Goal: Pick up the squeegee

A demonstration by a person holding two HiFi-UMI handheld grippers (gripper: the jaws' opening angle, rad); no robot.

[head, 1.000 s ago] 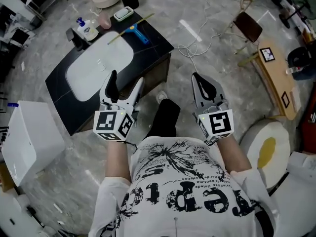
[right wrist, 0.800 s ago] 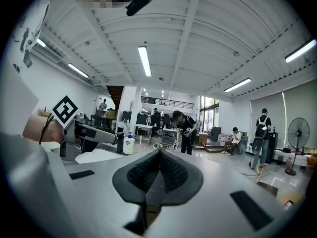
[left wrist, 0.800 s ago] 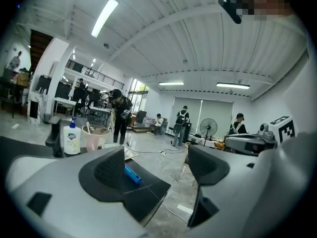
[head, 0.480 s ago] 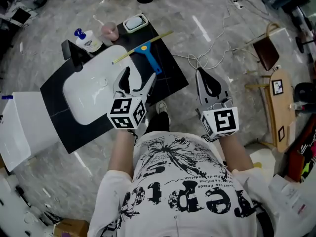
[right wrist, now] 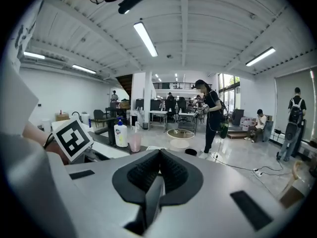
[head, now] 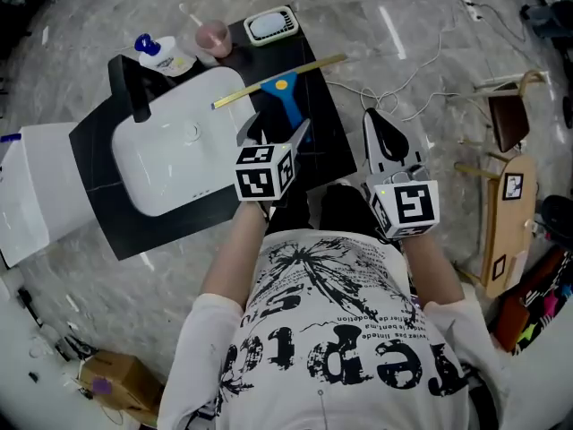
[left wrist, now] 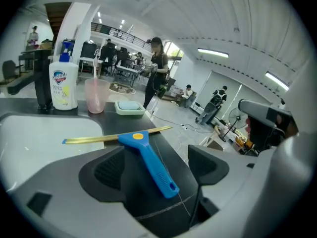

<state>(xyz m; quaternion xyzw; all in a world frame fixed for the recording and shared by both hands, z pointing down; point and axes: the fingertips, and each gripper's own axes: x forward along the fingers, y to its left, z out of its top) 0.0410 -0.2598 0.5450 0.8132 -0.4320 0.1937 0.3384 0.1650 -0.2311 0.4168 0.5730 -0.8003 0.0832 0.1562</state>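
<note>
Moves in over the last second, bringing the left gripper (head: 279, 134) from well short of the squeegee (head: 288, 104) to just behind its blue handle. Holds those jaws wide apart and empty, framing the handle. Finds the tool lying flat on the black counter (head: 327, 119) beside the sink (head: 170, 150), yellow blade across the far end. Probably hovers rather than touches; hard to judge height. Keeps the right gripper (head: 380, 131) pressed closed on nothing, off the counter's edge. Leaves only lowering and clamping.

White sink basin (head: 170, 150) in black countertop (head: 322, 124), soap bottle (head: 161, 54) (blue pump), pink cup (head: 213, 36), soap dish (head: 271, 25)
</note>
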